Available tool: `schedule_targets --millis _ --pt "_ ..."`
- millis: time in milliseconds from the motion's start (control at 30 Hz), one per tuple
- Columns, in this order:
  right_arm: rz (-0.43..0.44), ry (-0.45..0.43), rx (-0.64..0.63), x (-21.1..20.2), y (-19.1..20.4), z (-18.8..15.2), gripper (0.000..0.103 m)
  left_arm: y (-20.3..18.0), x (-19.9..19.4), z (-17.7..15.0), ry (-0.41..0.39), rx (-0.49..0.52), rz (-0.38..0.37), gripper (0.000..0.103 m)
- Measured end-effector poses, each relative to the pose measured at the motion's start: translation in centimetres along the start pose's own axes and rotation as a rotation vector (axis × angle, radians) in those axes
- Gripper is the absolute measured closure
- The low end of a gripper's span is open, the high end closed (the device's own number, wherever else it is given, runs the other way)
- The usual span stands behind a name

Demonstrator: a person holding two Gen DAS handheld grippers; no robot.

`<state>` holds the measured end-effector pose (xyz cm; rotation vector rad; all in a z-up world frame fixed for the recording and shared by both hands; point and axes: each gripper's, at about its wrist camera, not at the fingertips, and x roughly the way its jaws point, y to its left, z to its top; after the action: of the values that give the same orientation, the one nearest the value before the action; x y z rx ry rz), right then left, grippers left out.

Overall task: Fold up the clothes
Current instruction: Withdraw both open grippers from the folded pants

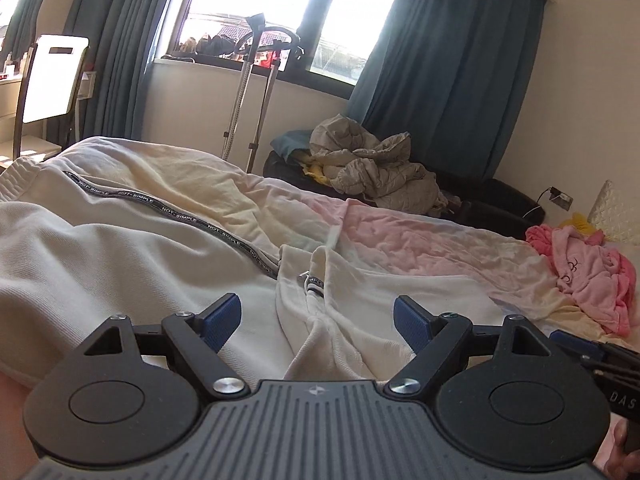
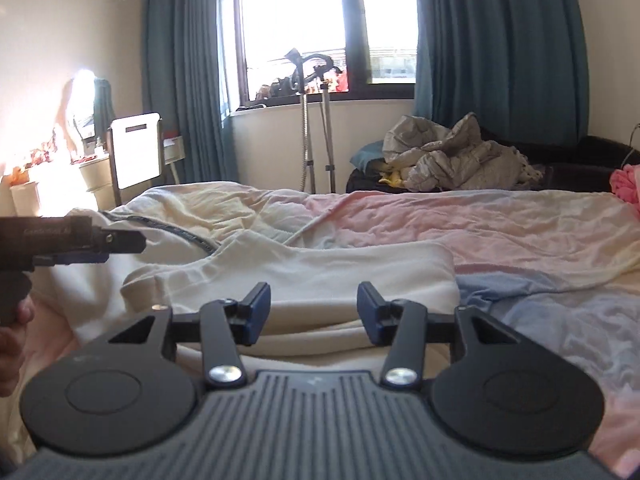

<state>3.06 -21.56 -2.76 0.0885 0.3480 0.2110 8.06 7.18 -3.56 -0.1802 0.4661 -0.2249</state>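
Both grippers gape empty over the cream hoodie (image 1: 120, 248) — left gripper (image 1: 317, 322) wide, right gripper (image 2: 313, 312) narrower.

The left gripper (image 1: 318, 322) — black linkage arms tipped with blue ribbed pads (image 1: 220, 322) — is held low and tilted slightly downward, its jaws spread wide with nothing pressed between them. The right gripper (image 2: 314, 312) of the same build is held beside it, its jaws parted to a narrower gap — nothing is clamped. Fingers of the person's left hand (image 2: 18, 320) are seen wrapped around the left gripper's handle.
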Motion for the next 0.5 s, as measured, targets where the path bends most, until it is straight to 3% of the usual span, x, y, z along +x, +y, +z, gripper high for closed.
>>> schedule_targets --millis 133,233,367,500 --pt "-0.085 0.048 0.097 1.8 -2.7 -1.1 0.054 -0.6 1.3 -1.2 0.053 0.07 0.085 0.017" --pt "-0.134 0.104 0.151 3.4 -4.3 -2.4 0.054 0.2 2.7 -2.0 0.131 0.026 0.149 0.016" --pt "-0.133 0.204 0.124 6.1 -4.8 -5.1 0.052 0.9 3.0 -2.4 0.136 0.01 0.147 0.014" --pt "-0.129 0.197 0.133 6.1 -4.9 -5.4 0.052 0.5 2.6 -2.5 0.126 0.028 0.163 0.014"
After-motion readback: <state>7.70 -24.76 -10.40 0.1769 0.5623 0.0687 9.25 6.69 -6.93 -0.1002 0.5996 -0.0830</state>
